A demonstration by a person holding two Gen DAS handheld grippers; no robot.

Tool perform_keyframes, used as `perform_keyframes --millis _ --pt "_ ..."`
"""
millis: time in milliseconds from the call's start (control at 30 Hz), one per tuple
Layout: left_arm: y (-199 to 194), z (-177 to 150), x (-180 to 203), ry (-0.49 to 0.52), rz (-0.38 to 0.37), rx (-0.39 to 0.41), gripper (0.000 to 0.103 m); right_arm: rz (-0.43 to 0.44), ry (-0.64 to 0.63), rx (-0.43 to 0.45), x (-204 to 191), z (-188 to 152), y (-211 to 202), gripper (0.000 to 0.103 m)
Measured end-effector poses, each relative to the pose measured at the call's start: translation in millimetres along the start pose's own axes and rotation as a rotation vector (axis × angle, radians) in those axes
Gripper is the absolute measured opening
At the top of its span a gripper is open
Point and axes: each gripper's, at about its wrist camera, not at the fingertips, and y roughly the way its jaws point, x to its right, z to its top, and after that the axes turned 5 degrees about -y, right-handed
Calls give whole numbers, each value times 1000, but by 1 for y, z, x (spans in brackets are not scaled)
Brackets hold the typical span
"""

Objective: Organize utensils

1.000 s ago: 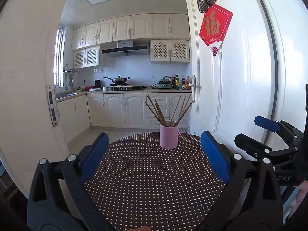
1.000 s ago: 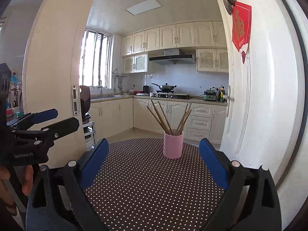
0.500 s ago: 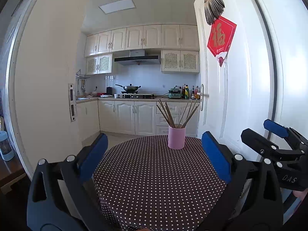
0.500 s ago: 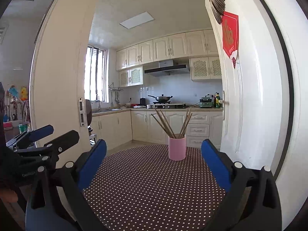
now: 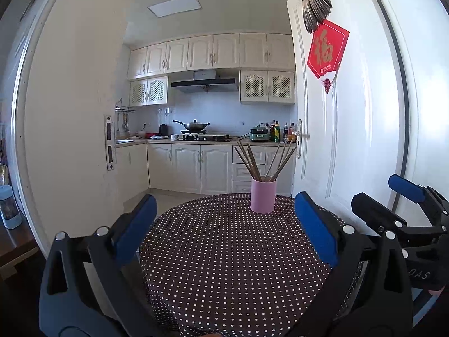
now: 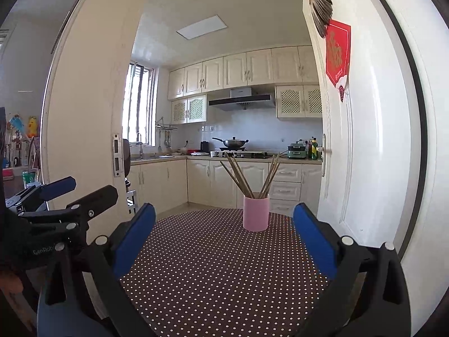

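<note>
Left tongs [image 5: 224, 224] wide apart, nothing between the blue pads [image 5: 134, 230], held low over the near edge of the tabletop [image 5: 230, 266]. Right tongs [image 6: 224, 230] same: wide apart, gripping nothing, blue pads [image 6: 314, 238] flanking the view. Each pair shows in the other's camera: right tongs at the right edge of the left wrist view [image 5: 401, 202], left tongs at the left edge of the right wrist view [image 6: 70, 193]. They sit side by side, apart, not touching.

Tabletop is round, under a dark brown cloth with white polka dots. Bare cloth between the tongs and the cup.

Pink cup [image 5: 263, 195] stands upright at the far side of the tabletop, near the far edge, slightly right of centre in both views. Well apart from both tongs. Wooden chopsticks [image 5: 252, 163] stand in it, fanned into two bunches, one leaning left, one leaning right [image 6: 270, 175]. Exact count hard to tell.

Just right of the tabletop: open white door [image 5: 350, 129], with a red diamond "fu" decoration [image 5: 327, 49] and a dark feather fan [image 5: 315, 2] hanging above it.

Beyond, through the doorway: kitchen with cream cabinets [image 5: 196, 168], wok [image 5: 193, 125] on the stove, range hood [image 5: 204, 84] above, bottles [image 5: 276, 132] on the counter at the right, window [image 6: 139, 104] over the sink at the left.
</note>
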Motion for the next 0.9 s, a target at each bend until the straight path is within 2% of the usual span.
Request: perform_keyframes --millis 300,900 --pt "-9 -3 3 19 34 47 96 -9 -7 19 -2 -2 -6 95" --pt "-13 -3 4 22 53 63 96 -1 6 17 -5 -3 -9 95"
